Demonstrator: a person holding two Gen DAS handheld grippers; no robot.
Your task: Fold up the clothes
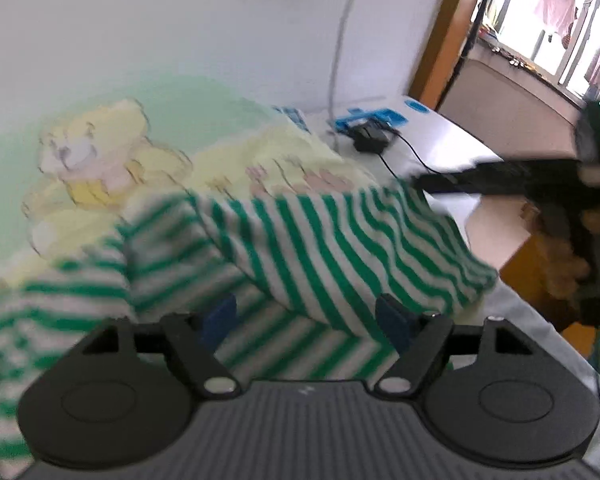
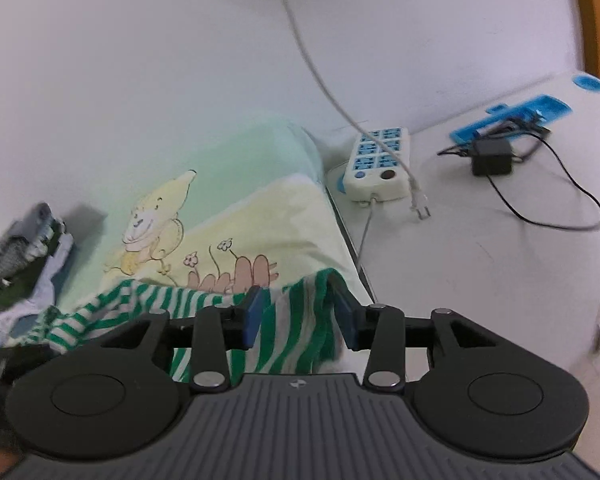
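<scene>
A green-and-white striped garment [image 1: 308,240] lies bunched on a pale green and yellow bear-print sheet [image 1: 100,152]. My left gripper [image 1: 306,320] is open, its blue pads [image 1: 392,320] low over the cloth with fabric between and over them. In the right wrist view the garment's edge [image 2: 300,320] drapes between my right gripper's [image 2: 300,316] open fingers [image 2: 346,316]; the pads are apart and do not pinch it. The right gripper also shows as a dark shape in the left wrist view [image 1: 540,180], at the garment's far right corner.
A white surface [image 2: 480,260] to the right holds a power strip [image 2: 378,168], a black adapter [image 2: 492,158] with cable, and a blue holder [image 2: 512,114]. A grey folded pile [image 2: 20,256] lies at the left. A white wall stands behind; a window is at the far right.
</scene>
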